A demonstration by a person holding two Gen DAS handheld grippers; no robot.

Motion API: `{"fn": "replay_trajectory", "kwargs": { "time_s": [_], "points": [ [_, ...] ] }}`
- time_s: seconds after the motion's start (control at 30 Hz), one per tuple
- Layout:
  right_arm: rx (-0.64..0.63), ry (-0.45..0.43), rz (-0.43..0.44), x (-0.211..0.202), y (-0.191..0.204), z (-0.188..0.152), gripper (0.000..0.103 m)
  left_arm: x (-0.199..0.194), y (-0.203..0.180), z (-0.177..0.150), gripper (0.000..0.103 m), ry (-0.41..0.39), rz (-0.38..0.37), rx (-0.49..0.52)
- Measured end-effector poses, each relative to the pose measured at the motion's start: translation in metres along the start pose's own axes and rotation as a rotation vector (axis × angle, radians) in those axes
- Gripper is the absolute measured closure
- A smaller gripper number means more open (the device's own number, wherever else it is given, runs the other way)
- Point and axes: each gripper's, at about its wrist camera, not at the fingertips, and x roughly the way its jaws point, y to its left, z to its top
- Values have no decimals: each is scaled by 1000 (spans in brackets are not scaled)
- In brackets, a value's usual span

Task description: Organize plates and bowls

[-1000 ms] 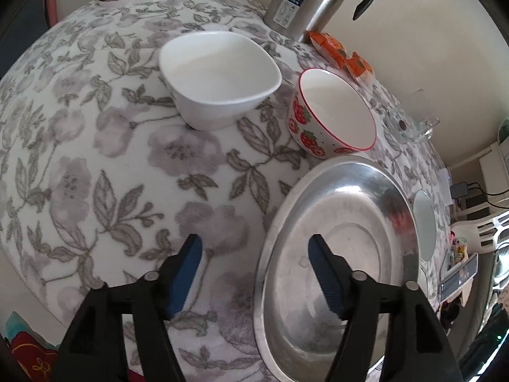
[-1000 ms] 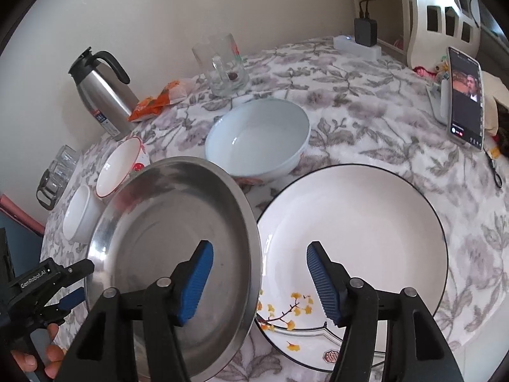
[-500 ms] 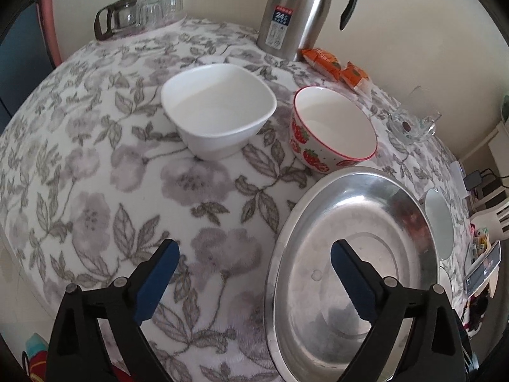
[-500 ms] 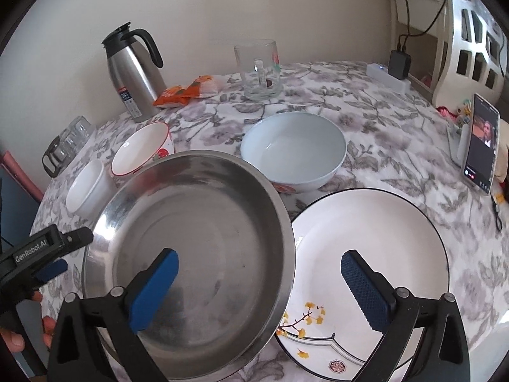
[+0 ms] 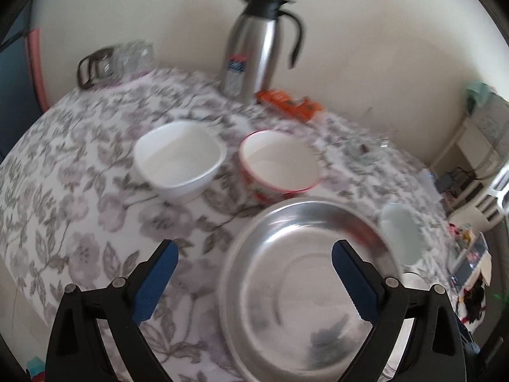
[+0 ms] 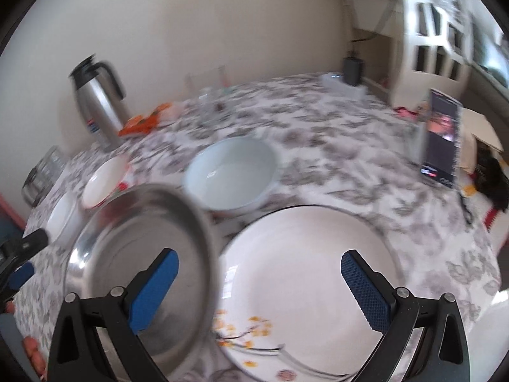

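1. The left hand-held gripper [image 5: 254, 272] is sitting at the bottom of the left wrist view with its blue pads [image 5: 156, 281] spread wide; the jaws have just been opening, and nothing is gripped, though the steel plate [image 5: 305, 289] is lying below and between them.
2. The right hand-held gripper [image 6: 259, 286] is filling the bottom of the right wrist view, also spread wide and holding nothing, its jaws having just been opening too. Beneath it, the steel plate [image 6: 140, 254] is lying at lower left, beside the white plate with yellow flowers [image 6: 305, 270] at lower centre.
3. Three bowls are standing on the flowered counter [image 5: 79, 175]: a squarish white bowl [image 5: 179, 159] at centre left, a red-rimmed bowl [image 5: 280, 162] just to its right, and a pale blue bowl [image 6: 232, 175] above the white plate.
4. The step in hand is probably choosing the next dish. Doing it well likely means closing on a rim, lifting level, and nesting smaller bowls inside larger ones.
5. Writing: the steel flask [image 5: 254, 51] in the upper centre is carrying a label, but it is too blurred to read. A propped phone [image 6: 440, 140] at right is showing a lit screen, also unreadable.
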Motion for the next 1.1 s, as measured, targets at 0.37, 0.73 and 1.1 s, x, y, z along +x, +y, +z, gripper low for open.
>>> {"fn": "replay_trajectory", "kwargs": {
  "time_s": [0.37, 0.73, 1.1],
  "points": [
    [247, 79, -158, 0, -91, -3, 0, -7, -78, -27, 6, 133, -233, 170],
    [369, 107, -77, 2, -122, -11, 0, -8, -115, -63, 6, 291, -334, 194],
    [485, 209, -44, 15, -132, -26, 21, 9, -147, -44, 13, 351, -350, 333]
  ]
}}
